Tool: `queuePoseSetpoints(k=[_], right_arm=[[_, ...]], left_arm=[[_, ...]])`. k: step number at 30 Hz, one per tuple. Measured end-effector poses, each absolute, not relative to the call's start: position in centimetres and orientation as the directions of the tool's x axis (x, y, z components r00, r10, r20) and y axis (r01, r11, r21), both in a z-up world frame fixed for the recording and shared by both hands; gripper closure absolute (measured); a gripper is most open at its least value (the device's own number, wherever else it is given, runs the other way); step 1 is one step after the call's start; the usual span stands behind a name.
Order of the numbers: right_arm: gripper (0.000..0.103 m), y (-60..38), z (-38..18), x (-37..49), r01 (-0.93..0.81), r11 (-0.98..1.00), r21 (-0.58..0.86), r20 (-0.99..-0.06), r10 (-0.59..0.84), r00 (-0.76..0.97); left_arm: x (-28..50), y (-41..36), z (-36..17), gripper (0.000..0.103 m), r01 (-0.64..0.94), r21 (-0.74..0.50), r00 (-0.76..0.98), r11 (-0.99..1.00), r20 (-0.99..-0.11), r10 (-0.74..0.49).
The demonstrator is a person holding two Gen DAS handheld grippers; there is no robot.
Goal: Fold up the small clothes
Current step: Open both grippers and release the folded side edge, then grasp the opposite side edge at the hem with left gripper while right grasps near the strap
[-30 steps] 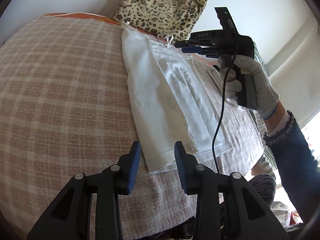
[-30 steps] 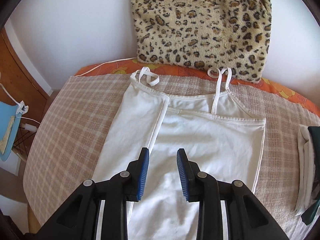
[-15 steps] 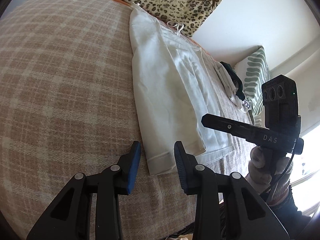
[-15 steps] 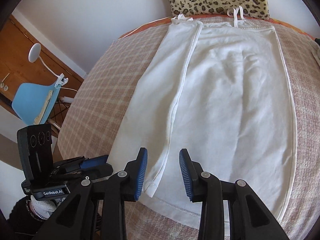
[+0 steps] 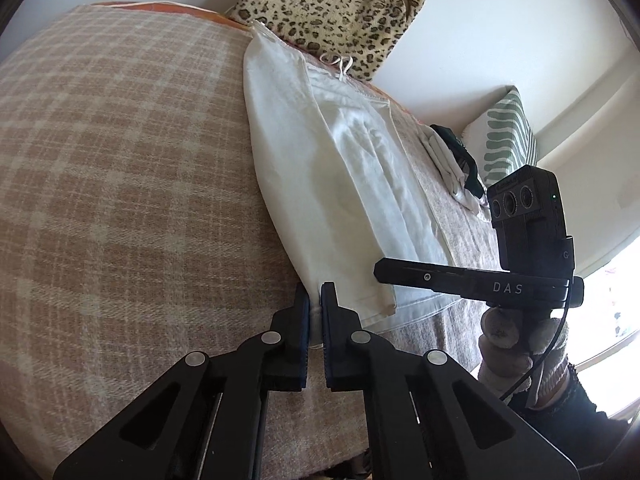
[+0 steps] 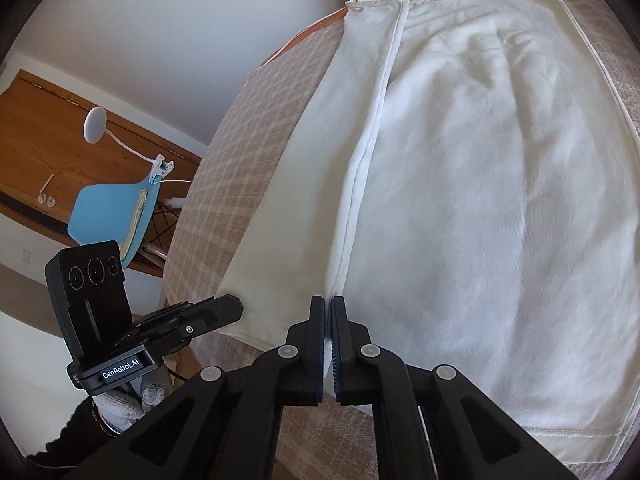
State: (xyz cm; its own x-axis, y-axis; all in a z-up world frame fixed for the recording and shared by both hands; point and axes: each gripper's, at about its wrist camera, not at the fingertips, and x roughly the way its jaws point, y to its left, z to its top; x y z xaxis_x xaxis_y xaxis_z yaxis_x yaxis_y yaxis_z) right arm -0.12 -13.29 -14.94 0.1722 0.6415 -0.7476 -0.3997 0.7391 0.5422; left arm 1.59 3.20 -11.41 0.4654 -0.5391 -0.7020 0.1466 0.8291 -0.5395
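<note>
A white strappy top [image 5: 320,160] lies flat on the plaid blanket [image 5: 120,160], straps toward the far end, with its left side folded over the middle [image 6: 312,184]. My left gripper [image 5: 316,300] is shut on the near hem at the top's left corner, white cloth pinched between its pads. My right gripper [image 6: 329,304] is shut on the same hem where the folded edge's seam ends. Each gripper shows in the other's view: the right one [image 5: 384,273] just right of the left, the left one [image 6: 236,305] at the lower left.
A leopard-print bag [image 5: 332,8] leans on the wall behind the straps. A small pile of folded clothes [image 5: 452,164] and a green striped pillow [image 5: 508,136] sit at the far right. Beyond the blanket's left edge stand a blue chair [image 6: 116,216] and a clip lamp [image 6: 94,128].
Both grippers have gone from open to shut on the top's near hem. The right gripper came down from over the middle of the top to the hem beside the left one.
</note>
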Motion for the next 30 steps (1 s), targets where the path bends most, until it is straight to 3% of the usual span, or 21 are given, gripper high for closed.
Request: queuePoseSetpoints(k=[5, 8, 9, 12, 25, 30], right_arm=[[0.102, -13.3, -15.2, -0.2, -0.411, 0.754, 0.512, -0.764, 0.619, 0.184], [0.095, -13.3, -14.3, -0.3, -0.439, 0.756, 0.485, -0.766, 0.61, 0.203], [0.092, -13.4, -13.9, -0.4, -0.448, 0.753, 0.483, -0.759, 0.615, 0.215], [0.068, -14.3, -12.2, -0.7, -0.47, 0.759, 0.45, -0.739, 0.612, 0.282], [0.055, -21.1, -6.3, 0.4, -0.389, 0.862, 0.326, -0.675, 0.5, 0.542], [0.051, -25.2, -4.8, 1.7, -0.336, 0.866, 0.37, -0.641, 0.5, 0.582]], left_arm=[[1.6, 3.4, -12.5, 0.098, 0.124, -0.516, 0.437, 0.847, -0.738, -0.514], [1.4, 3.3, -12.1, 0.093, 0.123, -0.463, 0.445, 0.878, -0.765, -0.466], [1.4, 3.2, -11.8, 0.09, 0.121, -0.437, 0.462, 0.892, -0.77, -0.44], [0.8, 3.2, -10.3, 0.09, 0.137, -0.378, 0.526, 0.916, -0.755, -0.39], [-0.6, -4.7, -7.2, 0.087, 0.384, -0.224, 0.566, 0.896, -0.709, -0.42], [-0.3, -9.3, -6.9, 0.087, 0.483, -0.204, 0.54, 0.851, -0.696, -0.473]])
